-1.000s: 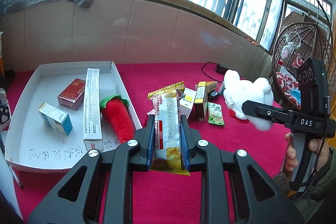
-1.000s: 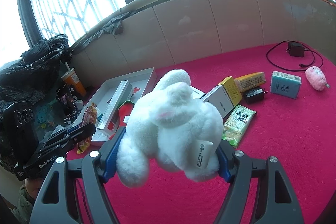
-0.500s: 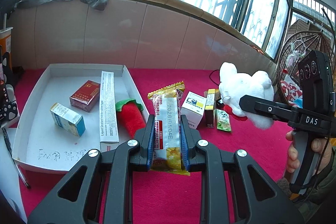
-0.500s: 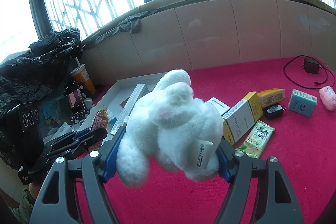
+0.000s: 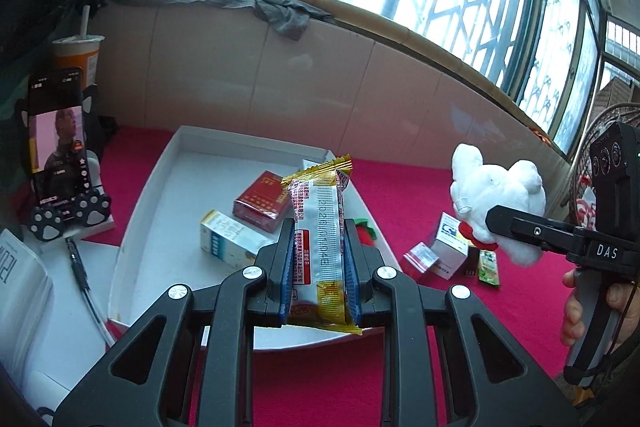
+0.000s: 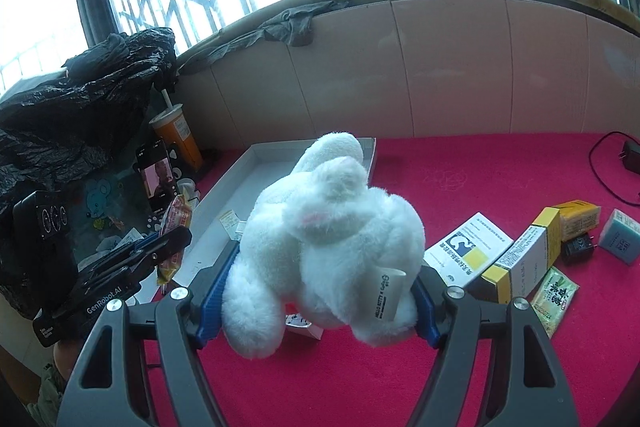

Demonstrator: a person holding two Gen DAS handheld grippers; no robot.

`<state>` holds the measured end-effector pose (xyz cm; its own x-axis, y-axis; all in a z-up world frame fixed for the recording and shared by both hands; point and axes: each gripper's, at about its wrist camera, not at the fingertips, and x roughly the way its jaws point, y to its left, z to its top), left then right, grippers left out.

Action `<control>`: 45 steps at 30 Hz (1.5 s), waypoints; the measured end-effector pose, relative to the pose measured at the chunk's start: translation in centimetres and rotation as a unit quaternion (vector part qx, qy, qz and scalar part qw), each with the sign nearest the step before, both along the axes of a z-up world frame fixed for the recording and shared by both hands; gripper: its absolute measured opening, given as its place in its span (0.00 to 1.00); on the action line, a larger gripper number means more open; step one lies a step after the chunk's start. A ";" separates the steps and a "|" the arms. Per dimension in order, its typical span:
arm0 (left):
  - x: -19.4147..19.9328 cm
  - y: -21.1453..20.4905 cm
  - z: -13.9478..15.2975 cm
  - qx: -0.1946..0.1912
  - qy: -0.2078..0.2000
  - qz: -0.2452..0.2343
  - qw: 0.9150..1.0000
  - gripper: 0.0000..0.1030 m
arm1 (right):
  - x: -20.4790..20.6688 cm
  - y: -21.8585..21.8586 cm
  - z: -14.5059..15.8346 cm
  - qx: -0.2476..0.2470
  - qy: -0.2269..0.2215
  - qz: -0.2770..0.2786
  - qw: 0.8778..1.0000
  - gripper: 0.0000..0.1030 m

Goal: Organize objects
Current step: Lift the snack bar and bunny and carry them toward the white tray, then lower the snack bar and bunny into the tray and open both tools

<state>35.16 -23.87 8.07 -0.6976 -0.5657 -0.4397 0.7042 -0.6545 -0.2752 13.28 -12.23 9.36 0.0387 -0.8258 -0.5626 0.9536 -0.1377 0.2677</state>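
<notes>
Snack packet point(image 5: 320, 247): light, crinkly, slippery film; left tool point(image 5: 318, 259) is clamped across its middle.
Plush rabbit point(image 6: 332, 239): soft, squashy; right tool point(image 6: 316, 287) squeezes its body between wide-set jaws.

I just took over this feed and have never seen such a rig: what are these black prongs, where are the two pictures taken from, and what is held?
No robot arm here: a person carries a handheld two-finger gripper in each hand, each with a fisheye camera looking along its fingers.

The left wrist view shows the left gripper shut on a snack packet, above a white tray holding a red box and a white and blue box. The other gripper and a hand show at the right edge.

The right wrist view shows the right gripper clamped on a white plush toy. Loose boxes, including a yellow and white box, and a green sachet lie on the red cloth. A phone stands left.
</notes>
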 end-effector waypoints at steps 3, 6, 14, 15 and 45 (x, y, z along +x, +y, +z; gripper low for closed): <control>1.0 -1.8 0.3 -0.002 0.003 0.020 1.000 0.20 | 0.3 -1.6 0.0 0.005 0.005 0.005 1.000 0.72; 0.7 -3.7 0.7 -0.003 0.000 0.031 1.000 0.20 | 0.7 -3.4 -0.1 0.010 0.010 0.013 1.000 0.72; -2.7 -10.5 0.8 0.021 -0.012 0.051 0.998 0.20 | 2.9 -8.4 -0.5 0.020 0.024 0.038 0.999 0.73; -3.1 -11.4 0.6 0.033 -0.013 0.049 0.998 0.20 | 3.2 -8.8 -0.7 0.022 0.023 0.042 0.999 0.73; -3.1 -12.9 2.6 -0.036 -0.032 0.142 0.989 1.00 | 10.2 -10.2 -4.8 0.039 0.161 0.080 0.983 0.93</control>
<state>32.06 -36.75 10.66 -0.4790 -0.7655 -0.4296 0.8764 -0.4447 -0.1849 23.44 -22.40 4.55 -0.0255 -0.7775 -0.6284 0.9984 0.0125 -0.0559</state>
